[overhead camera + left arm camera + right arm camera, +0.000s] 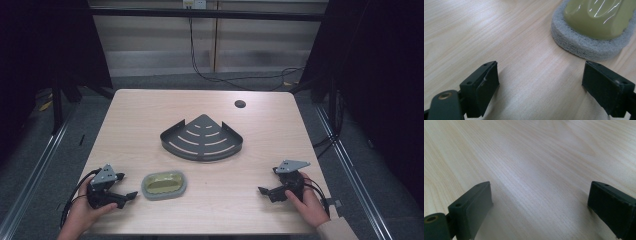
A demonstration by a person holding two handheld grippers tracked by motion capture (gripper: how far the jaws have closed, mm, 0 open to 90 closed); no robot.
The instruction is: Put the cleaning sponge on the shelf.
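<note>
So I'm at the wooden desk point(150, 115), with the black fan-shaped corner shelf point(202, 137) sitting mid-desk, well away from both my hands. Nearer me is the scrubber point(164, 185), a grey pad with a yellow-green top, lying flat just beside my left gripper point(127, 187). Its jaws are spread wide, nothing between them. My right gripper point(265, 191) is the same, wide over bare wood.

You have one sponge point(164, 185), one black corner shelf point(202, 138), one table point(150, 115) and two grippers: left point(125, 187), right point(267, 181).
</note>
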